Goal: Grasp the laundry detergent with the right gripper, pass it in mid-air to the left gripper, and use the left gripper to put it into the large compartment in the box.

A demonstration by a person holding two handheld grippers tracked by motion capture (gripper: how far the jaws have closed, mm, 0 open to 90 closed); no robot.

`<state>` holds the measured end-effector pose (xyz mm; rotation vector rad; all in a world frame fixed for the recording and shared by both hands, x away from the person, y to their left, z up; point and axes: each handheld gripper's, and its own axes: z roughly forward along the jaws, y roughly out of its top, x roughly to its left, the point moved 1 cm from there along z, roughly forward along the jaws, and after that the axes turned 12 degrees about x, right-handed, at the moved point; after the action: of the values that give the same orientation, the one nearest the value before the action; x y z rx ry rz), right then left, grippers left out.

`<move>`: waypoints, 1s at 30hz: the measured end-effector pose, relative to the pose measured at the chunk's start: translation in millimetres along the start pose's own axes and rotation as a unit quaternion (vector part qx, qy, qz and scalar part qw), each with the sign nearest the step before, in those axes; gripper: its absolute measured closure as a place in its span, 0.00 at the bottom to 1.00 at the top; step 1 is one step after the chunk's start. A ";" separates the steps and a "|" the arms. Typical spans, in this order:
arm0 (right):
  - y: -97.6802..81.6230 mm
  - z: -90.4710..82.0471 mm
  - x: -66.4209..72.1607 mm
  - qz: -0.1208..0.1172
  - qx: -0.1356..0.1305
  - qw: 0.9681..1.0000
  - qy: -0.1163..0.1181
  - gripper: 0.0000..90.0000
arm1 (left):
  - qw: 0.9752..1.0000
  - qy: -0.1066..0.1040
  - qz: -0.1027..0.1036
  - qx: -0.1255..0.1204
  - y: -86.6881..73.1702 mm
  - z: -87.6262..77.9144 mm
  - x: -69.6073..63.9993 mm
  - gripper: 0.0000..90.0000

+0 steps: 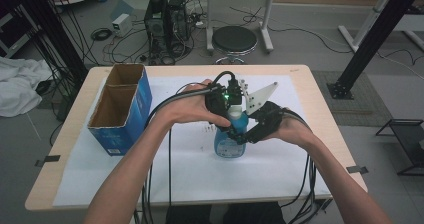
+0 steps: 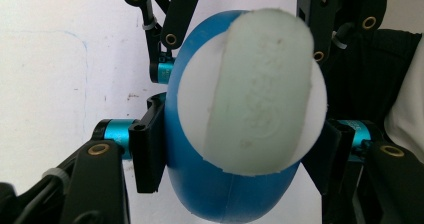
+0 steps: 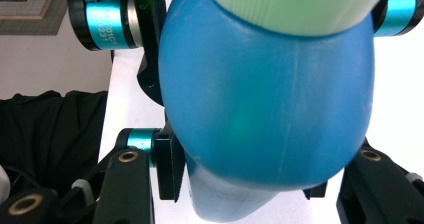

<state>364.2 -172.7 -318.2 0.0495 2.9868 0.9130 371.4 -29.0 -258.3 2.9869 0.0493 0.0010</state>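
A blue bottle with a pale cap stands upright on the white sheet in the middle of the table. My left gripper comes down from above, and its jaws press on the bottle's top just under the cap. In the left gripper view the cap faces the camera, with the left gripper shut on the blue shoulder. My right gripper reaches in from the right and is shut on the bottle's body. The bottle sits between the jaws of the right gripper.
An open-topped blue cardboard box stands at the table's left side. Black cables trail from both grippers over the table's front edge. A round stool and computer gear sit on the floor beyond the far edge.
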 end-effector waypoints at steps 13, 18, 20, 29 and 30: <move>0.2 2.1 1.7 0.014 -0.014 1.000 0.015 0.50 | 1.000 0.002 -0.002 0.001 -0.8 -0.8 -1.0 0.42; 0.2 1.2 2.4 0.016 -0.013 1.000 0.016 0.49 | 1.000 0.002 -0.002 0.000 -0.7 -1.9 -1.8 0.42; 0.6 1.0 3.5 0.020 -0.017 0.999 0.025 0.49 | 1.000 0.002 -0.004 0.000 -0.8 -2.0 -2.0 0.42; -0.6 -0.5 4.1 0.040 -0.008 0.999 0.027 0.45 | 1.000 0.003 -0.010 -0.001 -3.9 -1.6 -2.7 0.42; -1.1 -2.1 5.4 0.051 -0.005 0.998 0.035 0.44 | 1.000 0.004 -0.007 0.001 -4.8 -2.2 -2.1 0.42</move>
<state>358.7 -174.6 -317.1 0.1760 3.0697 0.9595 369.1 -24.0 -256.9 2.9890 0.0724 0.0116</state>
